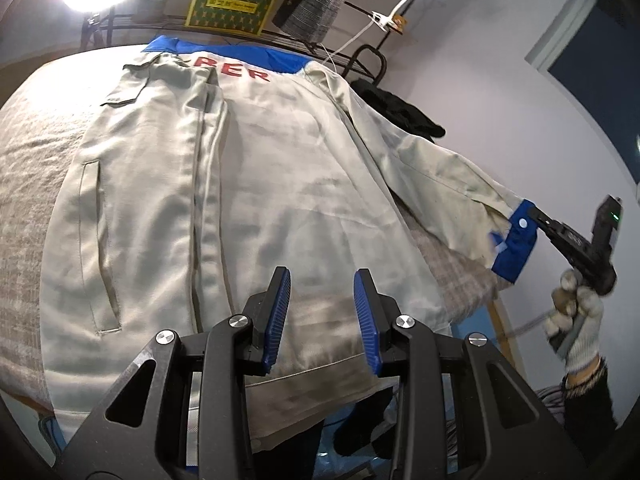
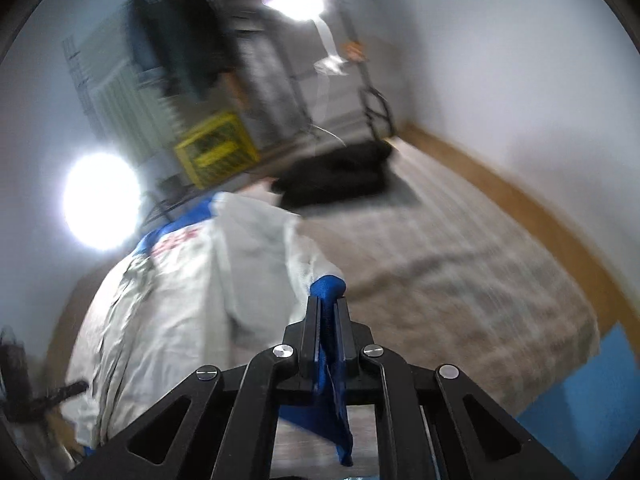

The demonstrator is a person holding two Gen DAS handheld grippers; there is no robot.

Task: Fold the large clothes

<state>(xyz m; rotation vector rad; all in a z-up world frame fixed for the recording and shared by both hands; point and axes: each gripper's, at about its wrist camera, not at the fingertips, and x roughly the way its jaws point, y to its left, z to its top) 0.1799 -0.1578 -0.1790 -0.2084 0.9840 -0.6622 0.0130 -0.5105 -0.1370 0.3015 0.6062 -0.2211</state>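
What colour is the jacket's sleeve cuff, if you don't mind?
Blue cuff, clearest in the left wrist view.

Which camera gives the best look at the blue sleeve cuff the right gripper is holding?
The left wrist view: the blue cuff shows whole, snap button included, lifted off the bed, with the right gripper pinching its edge. The right wrist view is blurred and shows only part of the cuff, bunched between that gripper's fingers.

The left tongs (image 1: 321,312) point downward with their jaws partly apart, gripping nothing. A gloved right hand (image 1: 576,320) holds the right tongs (image 2: 327,312), clamped on blue cloth.
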